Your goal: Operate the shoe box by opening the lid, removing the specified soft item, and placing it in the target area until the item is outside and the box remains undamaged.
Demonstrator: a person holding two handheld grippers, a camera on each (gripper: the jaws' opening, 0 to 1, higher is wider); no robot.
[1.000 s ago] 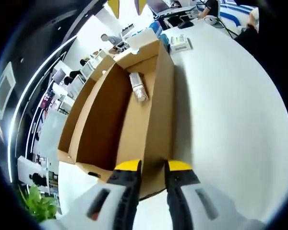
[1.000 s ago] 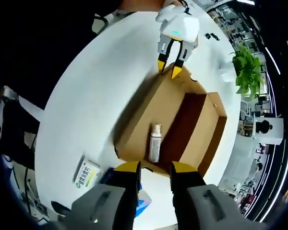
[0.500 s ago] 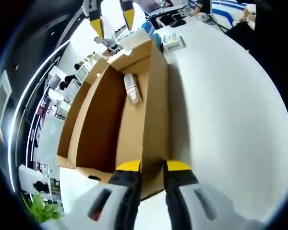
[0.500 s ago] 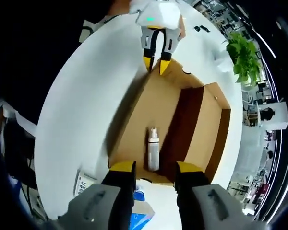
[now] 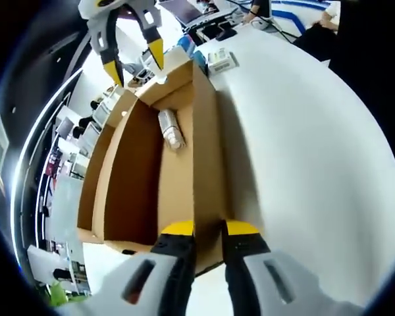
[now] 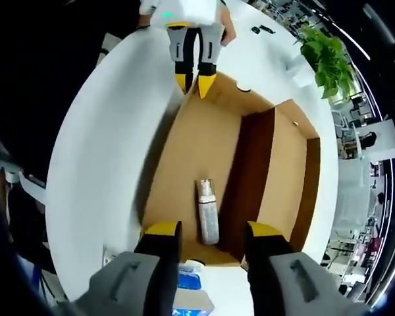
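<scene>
Shoe box (image 6: 204, 164) stands open on the white table (image 5: 316, 151), its lid (image 6: 286, 178) folded out flat, with a pale rolled soft item (image 6: 207, 210) lying on the box floor near one end wall. Right gripper (image 6: 210, 232) hovers over that end, jaws spread apart and empty, the roll between its yellow tips. Left gripper (image 5: 209, 229) pinches the box's opposite end wall.
</scene>
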